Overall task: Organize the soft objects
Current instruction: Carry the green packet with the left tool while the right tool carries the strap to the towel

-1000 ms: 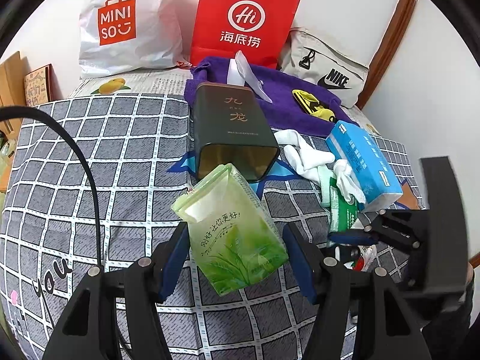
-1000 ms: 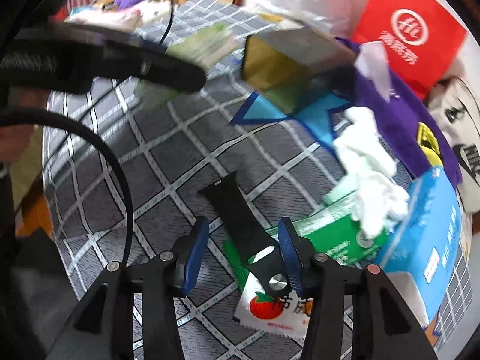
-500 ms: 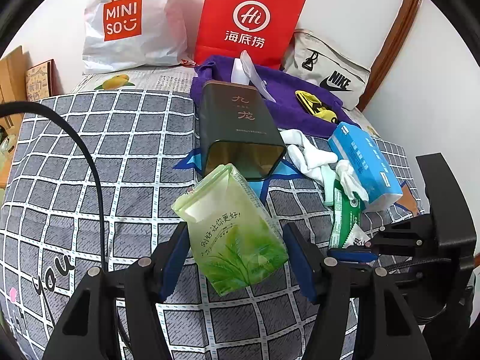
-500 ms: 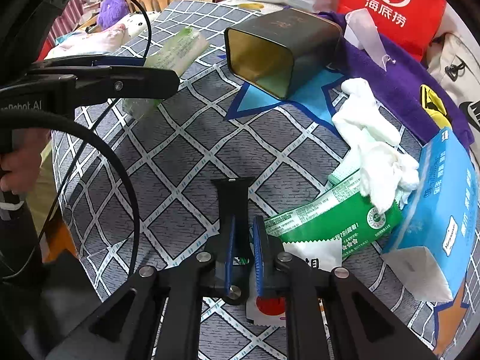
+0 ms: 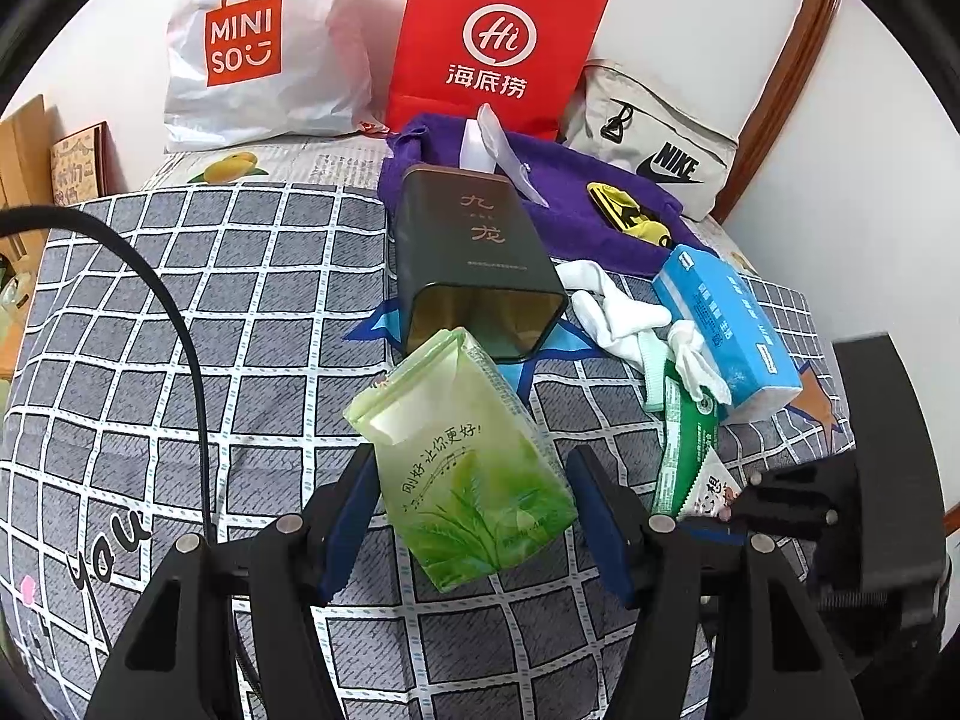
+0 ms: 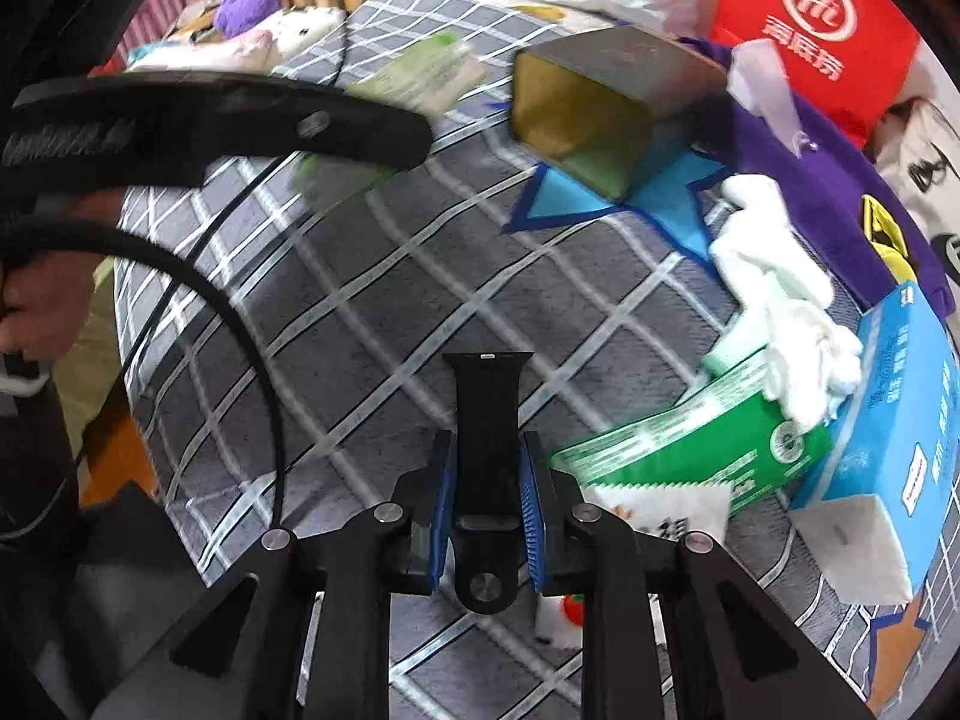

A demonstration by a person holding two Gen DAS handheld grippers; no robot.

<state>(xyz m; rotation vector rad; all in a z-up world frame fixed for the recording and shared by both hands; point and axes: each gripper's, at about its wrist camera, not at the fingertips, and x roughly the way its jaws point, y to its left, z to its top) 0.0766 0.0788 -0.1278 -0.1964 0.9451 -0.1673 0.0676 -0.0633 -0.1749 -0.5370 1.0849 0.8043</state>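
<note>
A: Nearest us, what does the right gripper hold?

B: We see its blue pads against both edges of a black watch strap. The jaws have just eased slightly wider, yet the strap sits clamped between them, its far end pointing away over the checked blanket.

A: And the left gripper?

B: We find its two fingers closed on the lower half of a green tea pouch, which tilts upward from the jaws, above the blanket.

A: What lies just beyond?

B: Past the pouch we note a dark tin on its side, open mouth toward us, resting on a blue star patch. Right of it lie white socks, touching a blue tissue pack; a green packet lies beside that pack, partly under the socks.

A: Farthest back?

B: We see a purple cloth behind the tin, then a white shopping bag, a red paper bag and a grey pouch against the wall.
</note>
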